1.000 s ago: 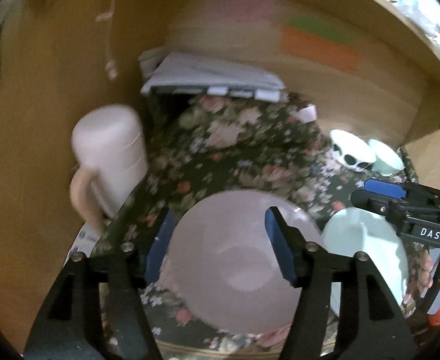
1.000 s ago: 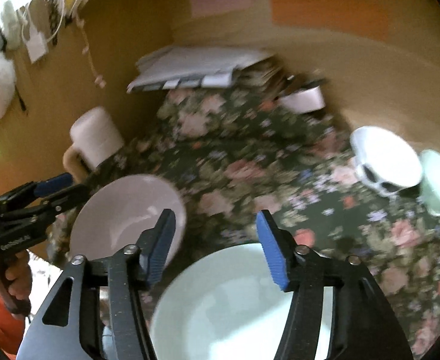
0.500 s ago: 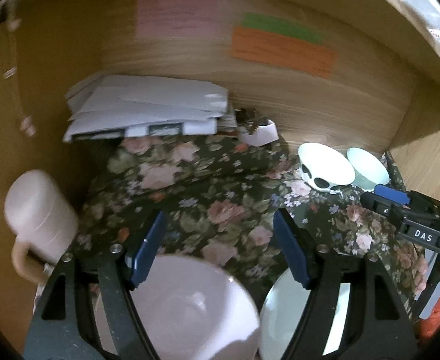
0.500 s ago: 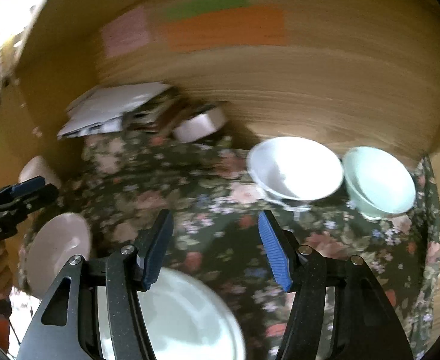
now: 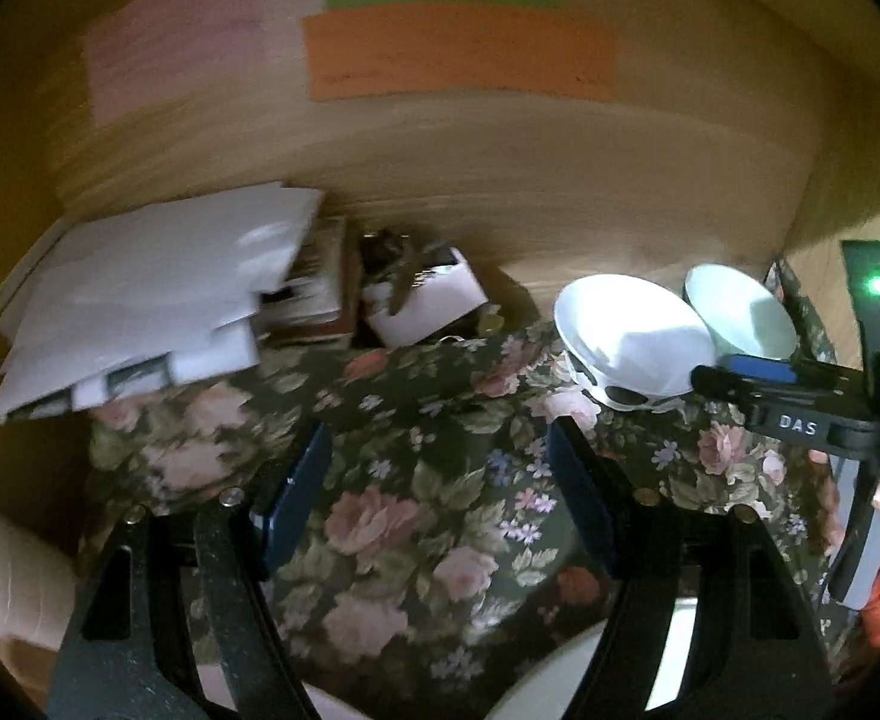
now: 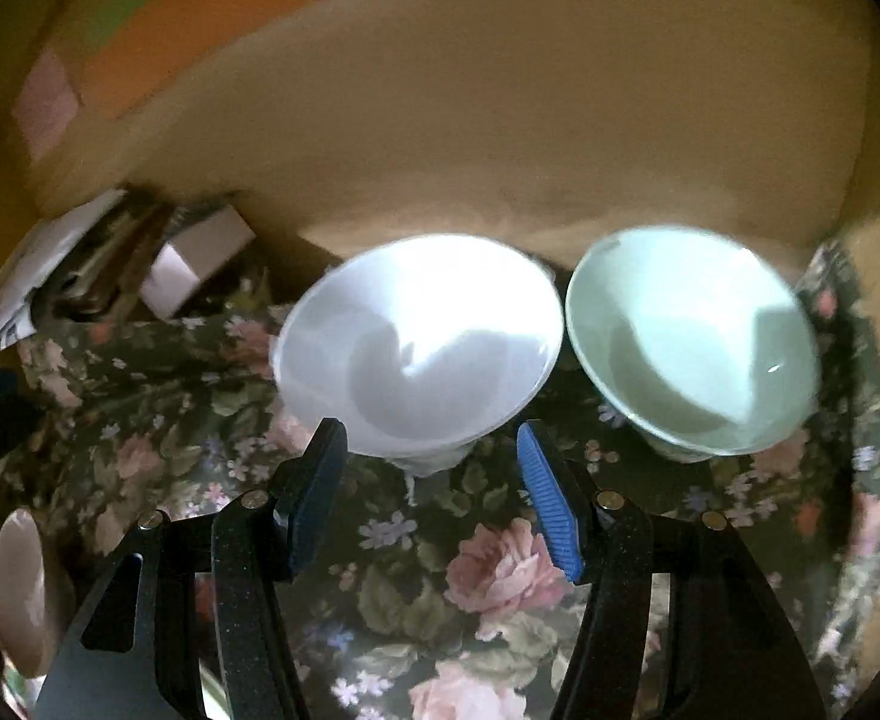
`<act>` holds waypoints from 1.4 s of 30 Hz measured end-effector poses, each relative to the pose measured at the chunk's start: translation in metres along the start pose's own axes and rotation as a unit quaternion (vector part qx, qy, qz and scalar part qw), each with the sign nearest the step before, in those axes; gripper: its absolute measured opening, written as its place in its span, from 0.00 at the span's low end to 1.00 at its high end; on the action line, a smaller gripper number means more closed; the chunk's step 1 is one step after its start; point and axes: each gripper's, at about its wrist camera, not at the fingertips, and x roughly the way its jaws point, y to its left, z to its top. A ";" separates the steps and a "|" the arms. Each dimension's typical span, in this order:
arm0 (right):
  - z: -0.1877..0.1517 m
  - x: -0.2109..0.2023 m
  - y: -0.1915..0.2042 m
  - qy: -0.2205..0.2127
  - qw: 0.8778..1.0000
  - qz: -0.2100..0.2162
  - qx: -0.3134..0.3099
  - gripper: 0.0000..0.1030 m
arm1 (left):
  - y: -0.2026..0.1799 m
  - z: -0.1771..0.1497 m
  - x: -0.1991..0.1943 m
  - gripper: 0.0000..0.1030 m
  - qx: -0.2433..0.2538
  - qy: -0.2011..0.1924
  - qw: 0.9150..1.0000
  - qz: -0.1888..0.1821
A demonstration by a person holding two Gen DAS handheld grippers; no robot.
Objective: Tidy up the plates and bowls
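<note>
A white bowl [image 6: 422, 342] with dark spots outside and a pale green bowl [image 6: 692, 342] stand side by side on the floral cloth [image 6: 482, 588] at the back right. My right gripper [image 6: 434, 480] is open and empty, its tips just in front of the white bowl. In the left wrist view the white bowl [image 5: 632, 336] and green bowl [image 5: 740, 312] show far right, with the right gripper [image 5: 782, 396] beside them. My left gripper [image 5: 440, 504] is open and empty above the cloth. A pale plate's rim [image 5: 554, 678] shows at the bottom edge. A pink plate [image 6: 20, 588] lies at the left.
A stack of white papers [image 5: 146, 300] and a small white box [image 5: 422, 300] sit at the back against the wooden wall [image 5: 500, 156]. A pink mug [image 5: 8, 576] stands at the left edge. Coloured paper notes [image 5: 458, 54] hang on the wall.
Both grippers moved forward and tilted up, away from the plates at the front. The right gripper closed in on the white bowl. The plates slipped almost out of view.
</note>
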 end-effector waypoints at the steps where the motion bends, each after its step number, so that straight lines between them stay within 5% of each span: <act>1: 0.000 0.006 -0.003 0.007 1.000 0.000 0.005 0.54 | -0.002 0.001 0.004 0.72 0.004 0.001 1.000 0.000; 10: 0.003 0.030 -0.018 0.027 0.999 0.019 0.042 0.54 | -0.018 0.012 0.038 0.72 0.021 0.016 1.000 -0.009; 23: -0.013 0.031 0.008 0.059 0.997 0.011 -0.051 0.22 | -0.015 0.008 0.068 0.72 -0.003 0.060 0.998 -0.033; 27: -0.035 0.017 0.025 0.069 0.993 0.030 -0.087 0.20 | -0.017 0.004 0.075 0.72 -0.008 0.086 0.996 -0.036; 34: -0.058 -0.018 0.021 0.062 0.995 0.047 -0.065 0.21 | -0.027 -0.009 0.081 0.72 0.009 0.127 0.991 -0.045; 39: -0.049 -0.034 0.012 0.035 0.997 0.052 -0.041 0.35 | -0.041 -0.018 0.087 0.72 0.038 0.149 0.986 -0.057; 42: -0.044 -0.028 0.008 0.036 0.998 0.042 -0.036 0.35 | -0.046 -0.018 0.094 0.72 0.051 0.156 0.985 -0.051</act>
